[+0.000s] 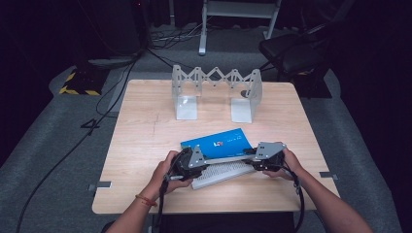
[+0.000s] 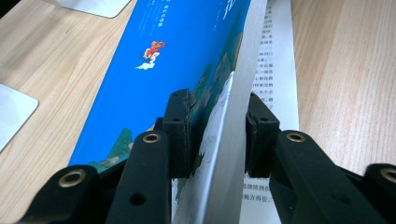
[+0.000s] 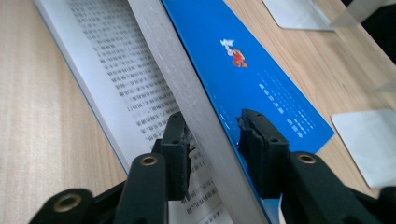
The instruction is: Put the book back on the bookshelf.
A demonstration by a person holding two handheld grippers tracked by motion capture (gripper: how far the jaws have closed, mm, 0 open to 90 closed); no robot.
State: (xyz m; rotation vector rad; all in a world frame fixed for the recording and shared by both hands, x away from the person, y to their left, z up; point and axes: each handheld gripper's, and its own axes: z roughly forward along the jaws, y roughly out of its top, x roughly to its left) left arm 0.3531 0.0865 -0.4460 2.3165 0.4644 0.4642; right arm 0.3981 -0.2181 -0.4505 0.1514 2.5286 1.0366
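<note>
Gripping an open blue book (image 1: 218, 141) from both ends, we hold it low over the near middle of a light wooden table (image 1: 145, 141). Our left gripper (image 1: 194, 164) has its two black jaws pressed on a thick wad of pages and the blue cover at one end; in the left gripper view the pads (image 2: 180, 135) squeeze the page block from either side. Our right gripper (image 1: 260, 158) clamps the same lifted stack at the other end, its pads (image 3: 254, 149) tight against cover and paper. The cover carries a small cartoon figure (image 2: 152, 50) in red and orange on a white cloud, with rows of white print too small for us to read. Beneath the raised stack an open page (image 3: 121, 65) lies flat, set with dense columns of dark characters that we cannot make out. Farther back on the table stands a silver extending bookend rack (image 1: 216, 92).
</note>
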